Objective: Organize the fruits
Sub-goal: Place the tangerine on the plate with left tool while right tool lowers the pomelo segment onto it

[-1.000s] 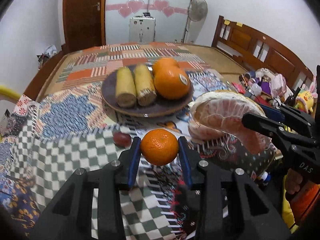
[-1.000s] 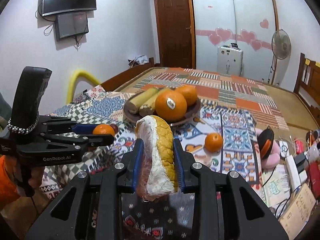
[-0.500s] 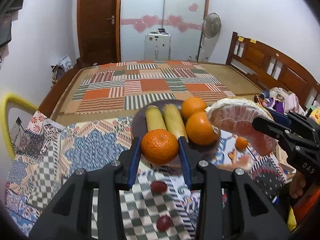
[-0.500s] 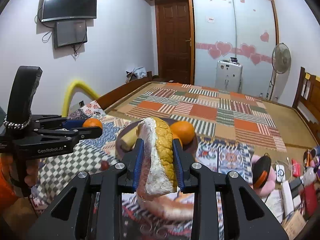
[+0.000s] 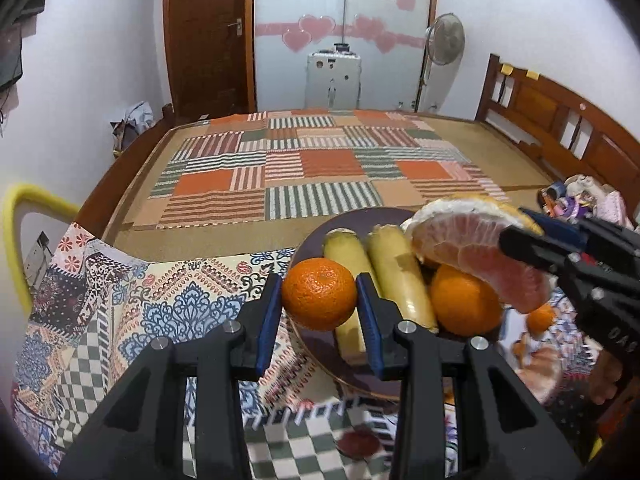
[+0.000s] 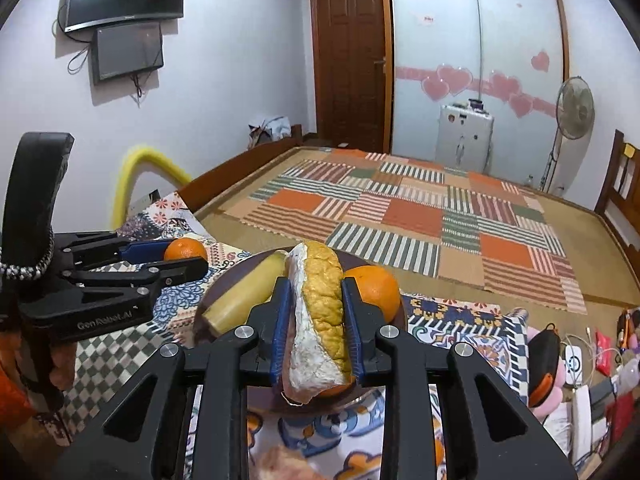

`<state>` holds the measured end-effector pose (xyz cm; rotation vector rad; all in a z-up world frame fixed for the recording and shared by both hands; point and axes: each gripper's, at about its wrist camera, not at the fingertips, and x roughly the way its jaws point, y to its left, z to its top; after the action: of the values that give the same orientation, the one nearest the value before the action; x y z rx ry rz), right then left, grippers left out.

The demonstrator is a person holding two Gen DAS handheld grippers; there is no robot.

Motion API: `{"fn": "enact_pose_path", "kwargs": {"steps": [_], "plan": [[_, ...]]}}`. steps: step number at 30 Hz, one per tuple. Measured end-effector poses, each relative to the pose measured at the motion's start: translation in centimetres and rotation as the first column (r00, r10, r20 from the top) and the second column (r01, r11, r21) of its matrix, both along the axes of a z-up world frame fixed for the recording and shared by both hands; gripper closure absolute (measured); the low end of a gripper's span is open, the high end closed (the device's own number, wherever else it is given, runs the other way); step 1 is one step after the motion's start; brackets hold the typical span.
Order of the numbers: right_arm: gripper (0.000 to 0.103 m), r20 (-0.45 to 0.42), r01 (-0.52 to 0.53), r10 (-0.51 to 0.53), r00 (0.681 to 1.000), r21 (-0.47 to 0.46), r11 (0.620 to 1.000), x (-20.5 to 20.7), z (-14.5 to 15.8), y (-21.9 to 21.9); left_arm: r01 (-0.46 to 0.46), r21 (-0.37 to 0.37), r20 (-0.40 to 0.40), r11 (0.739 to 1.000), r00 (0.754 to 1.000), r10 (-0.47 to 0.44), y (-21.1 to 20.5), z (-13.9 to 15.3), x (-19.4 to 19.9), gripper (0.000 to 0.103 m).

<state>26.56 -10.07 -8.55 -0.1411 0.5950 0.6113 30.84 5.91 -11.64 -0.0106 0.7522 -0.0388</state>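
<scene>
Left gripper clamped on a mandarin, held over the plate's edge at 9 o'clock. Right gripper, jaws closing, pinches a pomelo wedge above the plate at 3 o'clock. On the plate: two corn cobs, an orange.

A small round orange is sitting up in the air above the edge of a dark plate. A big pink pomelo slice with yellow peel is hanging over the plate's big orange and two yellow corn pieces.
</scene>
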Motion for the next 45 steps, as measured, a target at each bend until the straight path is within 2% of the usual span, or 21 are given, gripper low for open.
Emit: {"fn": "enact_pose_path", "kwargs": {"steps": [13,19,22,24,27,31,34,36,40,45], "plan": [[0.08,-0.05,-0.03,0.029,0.998,-0.006,1.0,1.6,0.1,0.8,-0.002,-0.01,-0.076,1.0,0.997,0.001,0.0,-2.4,2.9,0.066],[0.08,-0.049,-0.03,0.029,0.998,-0.016,0.999,1.9,0.2,0.9,-0.016,-0.007,-0.069,1.0,0.997,0.016,0.0,-2.5,3.4,0.066],[0.079,-0.053,-0.022,0.021,0.998,-0.024,0.999,2.0,0.2,1.0,-0.023,-0.012,-0.075,1.0,0.997,0.022,0.3,-2.5,3.4,0.062],[0.076,-0.055,-0.013,0.011,0.998,-0.038,0.999,2.0,0.0,1.0,-0.029,-0.006,-0.071,1.0,0.997,0.028,0.4,-2.4,3.3,0.051],[0.074,-0.042,-0.002,-0.001,0.999,-0.052,0.999,2.0,0.0,0.8,-0.017,-0.017,-0.068,1.0,0.998,0.015,0.5,-2.3,3.1,0.044],[0.069,-0.062,0.004,-0.008,0.998,-0.062,0.998,2.3,-0.2,0.5,-0.011,0.001,-0.063,1.0,0.998,0.011,0.4,-2.2,2.8,0.044],[0.065,-0.046,0.015,-0.018,0.999,-0.076,0.997,2.0,-0.4,0.4,-0.011,0.009,-0.063,1.0,0.998,0.011,0.2,-2.1,2.4,0.044],[0.058,-0.029,0.027,-0.03,0.999,-0.083,0.996,1.6,-0.1,0.2,-0.009,0.02,-0.056,1.0,0.998,0.01,0.0,-1.9,1.9,0.044],[0.057,-0.008,0.02,-0.021,1.0,-0.081,0.997,0.5,0.8,-0.4,0.001,0.042,-0.029,0.999,1.0,0.0,-0.6,-0.9,0.5,0.044],[0.056,0.02,0.03,-0.029,0.999,-0.08,0.996,-1.1,1.8,-1.5,0.02,0.012,-0.003,1.0,1.0,-0.02,-1.2,0.9,-1.7,0.044]]}}
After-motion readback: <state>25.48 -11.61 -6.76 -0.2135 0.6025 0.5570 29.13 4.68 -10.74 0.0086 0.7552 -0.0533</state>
